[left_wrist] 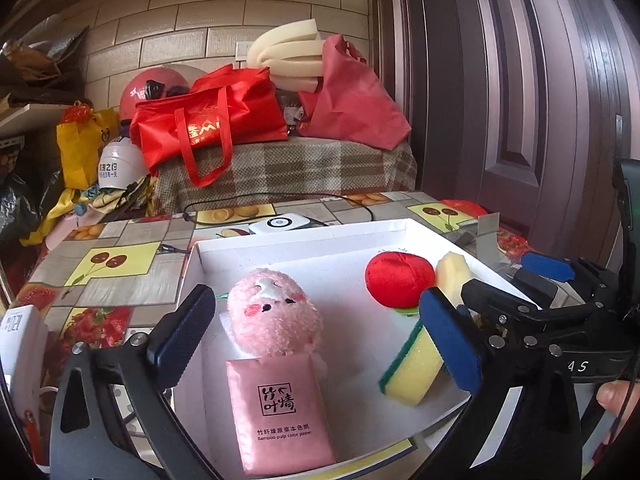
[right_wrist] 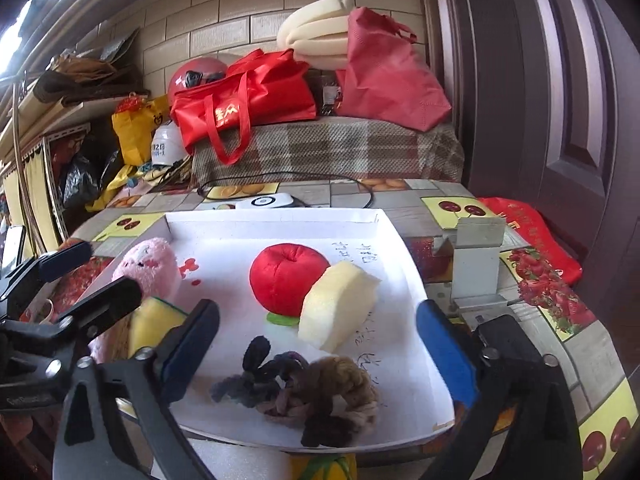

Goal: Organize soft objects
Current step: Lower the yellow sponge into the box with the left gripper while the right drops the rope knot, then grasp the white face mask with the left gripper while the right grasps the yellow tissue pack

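A white shallow box (left_wrist: 304, 236) (right_wrist: 280, 220) lies on the table and holds soft things. In the left wrist view it holds a pink plush toy (left_wrist: 274, 312), a pink tissue pack (left_wrist: 280, 412), a red plush apple (left_wrist: 398, 278), a pale foam piece (left_wrist: 452, 272) and a yellow-green sponge (left_wrist: 412, 372). The right wrist view shows the apple (right_wrist: 288, 276), foam piece (right_wrist: 338, 304), sponge (right_wrist: 154, 326), plush toy (right_wrist: 150, 266) and a knotted yarn bundle (right_wrist: 316, 392). My left gripper (left_wrist: 316, 344) is open around the plush and tissue pack. My right gripper (right_wrist: 320, 360) is open over the yarn bundle.
A white device (left_wrist: 280, 224) with a black cable lies behind the box. A metal bracket (right_wrist: 476, 264) stands to the right of the box. Red bags (left_wrist: 208, 124) and foam rolls (left_wrist: 288, 56) sit on a plaid-covered bench by a dark door (left_wrist: 520, 80).
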{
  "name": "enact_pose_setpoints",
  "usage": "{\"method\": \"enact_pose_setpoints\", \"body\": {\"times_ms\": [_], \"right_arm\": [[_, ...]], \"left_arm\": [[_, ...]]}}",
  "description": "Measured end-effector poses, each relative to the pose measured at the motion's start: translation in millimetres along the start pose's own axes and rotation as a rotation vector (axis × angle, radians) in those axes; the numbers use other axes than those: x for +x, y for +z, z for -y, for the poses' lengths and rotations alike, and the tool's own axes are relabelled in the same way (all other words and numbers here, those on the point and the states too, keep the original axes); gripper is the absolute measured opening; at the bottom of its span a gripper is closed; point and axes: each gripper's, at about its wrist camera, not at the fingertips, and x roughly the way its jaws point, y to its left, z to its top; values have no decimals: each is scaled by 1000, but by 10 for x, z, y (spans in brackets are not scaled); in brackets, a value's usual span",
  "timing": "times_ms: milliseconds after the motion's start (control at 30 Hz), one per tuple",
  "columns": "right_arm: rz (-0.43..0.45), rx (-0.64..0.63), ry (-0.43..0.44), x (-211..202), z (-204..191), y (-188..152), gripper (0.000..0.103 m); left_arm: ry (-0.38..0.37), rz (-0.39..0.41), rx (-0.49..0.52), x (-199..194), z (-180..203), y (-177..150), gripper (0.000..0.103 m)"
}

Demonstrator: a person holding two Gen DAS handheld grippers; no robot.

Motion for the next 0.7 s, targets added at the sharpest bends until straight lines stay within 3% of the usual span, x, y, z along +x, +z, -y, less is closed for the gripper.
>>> {"method": "enact_pose_setpoints", "body": {"times_ms": [133,267,467,633,700], "right_arm": [[90,10,-12,-208,47,-31,103],[72,26,-10,-377,199,-111,103],[-35,101,-24,-570,601,-284,103],[-165,155,61,-646,782,-475,103],[-172,130,61,-693,734,-504,103]], "left_arm": [[-24,2,-7,-106,-40,-28,103],[-98,-42,-5,-301,-110,-123,103],[-256,-108,102,-747,-5,-332,103],[-432,-196,230,-1028,285,-514,103],[-478,-225,291,-1107,449,-580,103]]}}
